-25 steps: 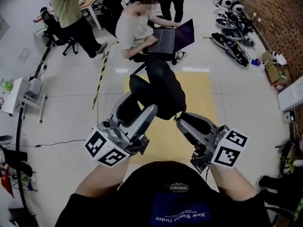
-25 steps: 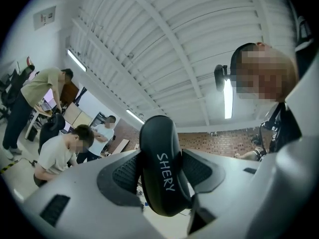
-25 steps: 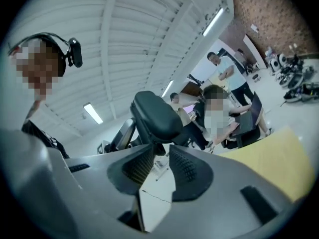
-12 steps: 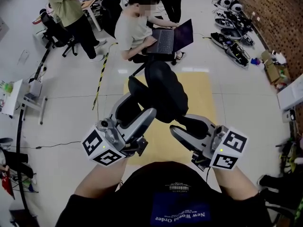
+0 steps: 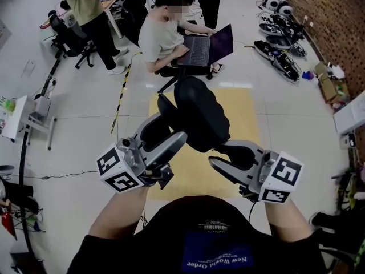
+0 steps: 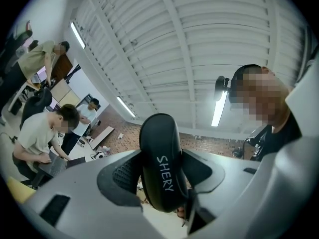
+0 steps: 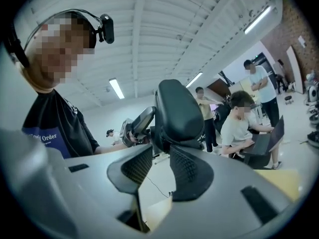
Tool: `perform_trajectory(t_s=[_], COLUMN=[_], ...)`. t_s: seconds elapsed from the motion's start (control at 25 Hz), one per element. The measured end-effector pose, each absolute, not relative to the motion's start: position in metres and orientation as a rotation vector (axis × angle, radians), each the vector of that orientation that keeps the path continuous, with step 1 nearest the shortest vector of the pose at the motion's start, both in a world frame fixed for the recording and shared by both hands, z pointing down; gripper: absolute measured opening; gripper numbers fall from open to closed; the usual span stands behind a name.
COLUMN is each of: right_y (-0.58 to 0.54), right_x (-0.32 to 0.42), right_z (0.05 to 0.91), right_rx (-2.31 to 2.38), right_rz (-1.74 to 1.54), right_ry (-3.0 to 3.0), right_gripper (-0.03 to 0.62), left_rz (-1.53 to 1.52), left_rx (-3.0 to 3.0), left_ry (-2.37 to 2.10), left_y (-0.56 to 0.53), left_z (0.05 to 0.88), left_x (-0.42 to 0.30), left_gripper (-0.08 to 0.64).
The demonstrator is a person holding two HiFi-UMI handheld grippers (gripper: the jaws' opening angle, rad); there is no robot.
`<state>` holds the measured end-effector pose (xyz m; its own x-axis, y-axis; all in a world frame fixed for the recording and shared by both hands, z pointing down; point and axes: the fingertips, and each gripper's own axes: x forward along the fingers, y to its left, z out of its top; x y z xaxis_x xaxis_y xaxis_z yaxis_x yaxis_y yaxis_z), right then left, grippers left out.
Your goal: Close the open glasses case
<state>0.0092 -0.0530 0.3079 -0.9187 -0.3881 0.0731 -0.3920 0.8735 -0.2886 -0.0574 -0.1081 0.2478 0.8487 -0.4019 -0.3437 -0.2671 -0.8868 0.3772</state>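
Note:
A black glasses case (image 5: pixel 199 116) hangs in the air in front of me, its two halves spread apart. My left gripper (image 5: pixel 161 131) is shut on the narrower half; in the left gripper view both pads press the case (image 6: pixel 157 138) with white lettering between the left gripper (image 6: pixel 162 169) jaws. My right gripper (image 5: pixel 223 154) sits under the larger rounded half. Its jaws have just been opening. In the right gripper view the case (image 7: pixel 177 111) stands at the tips of the right gripper (image 7: pixel 160 163), touching one pad, with a gap at the other.
A yellow mat (image 5: pixel 242 110) lies on the floor below. A seated person with a laptop (image 5: pixel 199 47) is just beyond it, and others stand behind. Equipment (image 5: pixel 279 44) lies along the brick wall at right. A white stand (image 5: pixel 25 116) is at left.
The case's larger half has shifted up and to the right. My right gripper has rolled and its jaws have parted. My left gripper has tilted a little with the case still in it.

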Motion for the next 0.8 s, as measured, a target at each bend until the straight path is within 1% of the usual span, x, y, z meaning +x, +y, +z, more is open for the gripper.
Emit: perform_trajectory(t_s=[0.08, 0.16, 0.28, 0.36, 0.52, 0.68, 0.8], right_y=[-0.055, -0.057, -0.056, -0.054, -0.057, -0.061, -0.061], right_x=[0.011, 0.013, 0.013, 0.011, 0.012, 0.017, 0.018], right_z=[0.306, 0.304, 0.306, 0.309, 0.313, 0.312, 0.310], right_rx=[0.657, 0.659, 0.633, 0.619, 0.620, 0.651, 0.649], right_rz=[0.478, 0.494, 0.504, 0.507, 0.531, 0.562, 0.598], right_ry=[-3.034, -3.042, -3.037, -3.030, -3.022, -3.023, -3.039], right_gripper=[0.048, 0.012, 0.011, 0.028, 0.028, -0.008, -0.012], left_rz=[-0.602, -0.595, -0.596, -0.597, -0.601, -0.614, -0.629], left_rx=[2.702, 2.697, 2.688, 2.684, 2.671, 2.655, 2.641], left_ry=[-0.504, -0.506, -0.501, -0.498, -0.498, -0.507, -0.511], left_y=[-0.110, -0.112, -0.114, -0.113, -0.115, -0.117, -0.118], left_z=[0.249, 0.250, 0.251, 0.252, 0.255, 0.255, 0.254], left_x=[-0.056, -0.054, -0.052, -0.051, -0.048, -0.045, -0.046], left_gripper=[0.250, 0.250, 0.250, 0.250, 0.250, 0.250, 0.250])
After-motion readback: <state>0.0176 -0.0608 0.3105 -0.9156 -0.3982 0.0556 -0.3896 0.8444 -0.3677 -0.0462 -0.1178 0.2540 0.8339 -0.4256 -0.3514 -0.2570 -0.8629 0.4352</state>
